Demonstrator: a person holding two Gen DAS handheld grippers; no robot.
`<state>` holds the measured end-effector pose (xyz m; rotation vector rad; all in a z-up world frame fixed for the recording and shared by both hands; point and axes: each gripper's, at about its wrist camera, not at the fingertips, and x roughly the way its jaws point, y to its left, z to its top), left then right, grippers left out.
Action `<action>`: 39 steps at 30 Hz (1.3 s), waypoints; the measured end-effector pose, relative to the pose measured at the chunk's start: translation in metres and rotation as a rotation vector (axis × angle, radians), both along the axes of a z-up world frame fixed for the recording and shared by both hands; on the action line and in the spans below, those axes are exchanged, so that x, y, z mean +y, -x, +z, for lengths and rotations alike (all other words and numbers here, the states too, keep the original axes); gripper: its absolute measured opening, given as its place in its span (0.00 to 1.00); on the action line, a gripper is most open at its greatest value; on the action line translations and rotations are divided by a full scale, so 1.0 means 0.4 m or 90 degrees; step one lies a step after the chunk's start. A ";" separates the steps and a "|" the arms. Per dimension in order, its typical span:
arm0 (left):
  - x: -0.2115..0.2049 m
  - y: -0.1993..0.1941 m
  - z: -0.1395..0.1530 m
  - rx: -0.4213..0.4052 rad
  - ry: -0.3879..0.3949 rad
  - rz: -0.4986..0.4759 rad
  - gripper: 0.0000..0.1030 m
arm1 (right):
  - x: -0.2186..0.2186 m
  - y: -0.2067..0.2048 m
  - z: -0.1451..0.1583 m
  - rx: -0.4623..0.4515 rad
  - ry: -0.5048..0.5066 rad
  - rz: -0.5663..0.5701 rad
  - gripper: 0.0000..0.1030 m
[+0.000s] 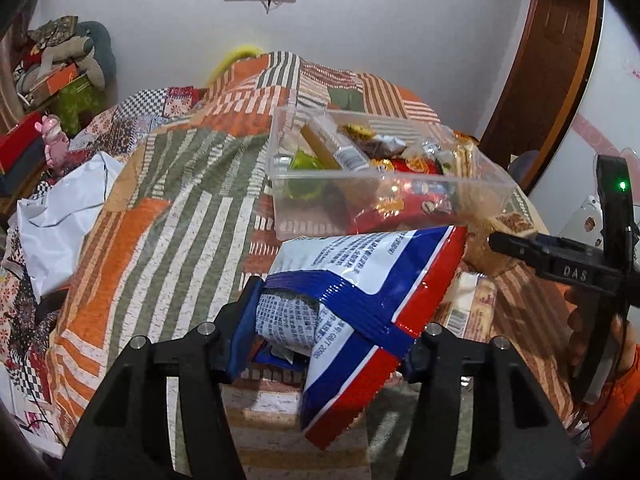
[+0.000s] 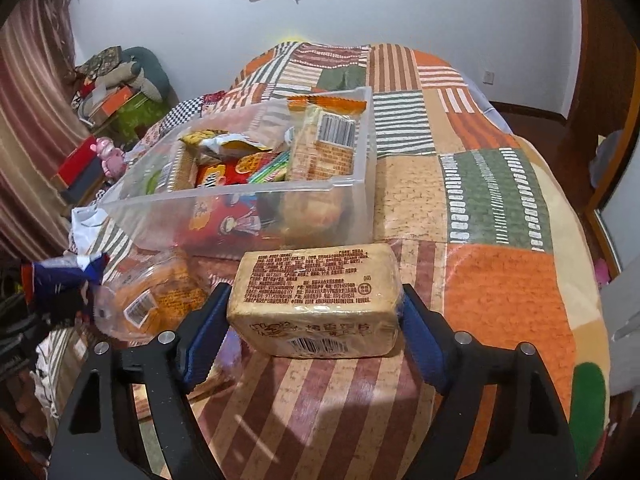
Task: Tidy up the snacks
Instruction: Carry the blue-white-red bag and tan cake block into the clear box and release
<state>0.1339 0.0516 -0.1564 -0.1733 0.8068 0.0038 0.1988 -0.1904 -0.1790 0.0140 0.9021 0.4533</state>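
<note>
My left gripper [image 1: 328,336] is shut on a white, blue and red snack bag [image 1: 360,280], held crumpled just above the quilt. Beyond it stands a clear plastic bin [image 1: 280,216] holding several snacks. In the right wrist view my right gripper [image 2: 314,332] has its blue pads against both sides of a tan wrapped cracker pack [image 2: 316,292] that rests on the quilt in front of the bin [image 2: 240,194]. A clear pack of round cakes [image 2: 152,296] lies to its left. The right gripper [image 1: 520,246] also shows at the right edge of the left wrist view.
A patchwork quilt [image 2: 500,280] covers the bed. A crumpled white plastic bag [image 1: 68,216] lies on its left side. Boxes and plush toys [image 1: 60,64] are stacked by the far left wall. A brown wooden frame [image 1: 548,60] rises at the right.
</note>
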 end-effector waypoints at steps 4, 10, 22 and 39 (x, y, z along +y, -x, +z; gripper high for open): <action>-0.001 0.003 0.031 -0.018 -0.002 0.000 0.54 | -0.006 0.022 0.024 -0.017 -0.007 0.004 0.76; -0.001 -0.003 0.090 -0.053 -0.013 -0.002 0.54 | -0.012 0.046 0.079 -0.052 -0.029 0.009 0.76; 0.004 -0.060 0.172 -0.099 -0.019 -0.006 0.54 | 0.041 0.031 0.181 -0.128 -0.072 0.028 0.76; 0.018 -0.237 0.152 -0.085 -0.036 -0.003 0.54 | 0.135 -0.098 0.188 -0.134 -0.085 0.033 0.76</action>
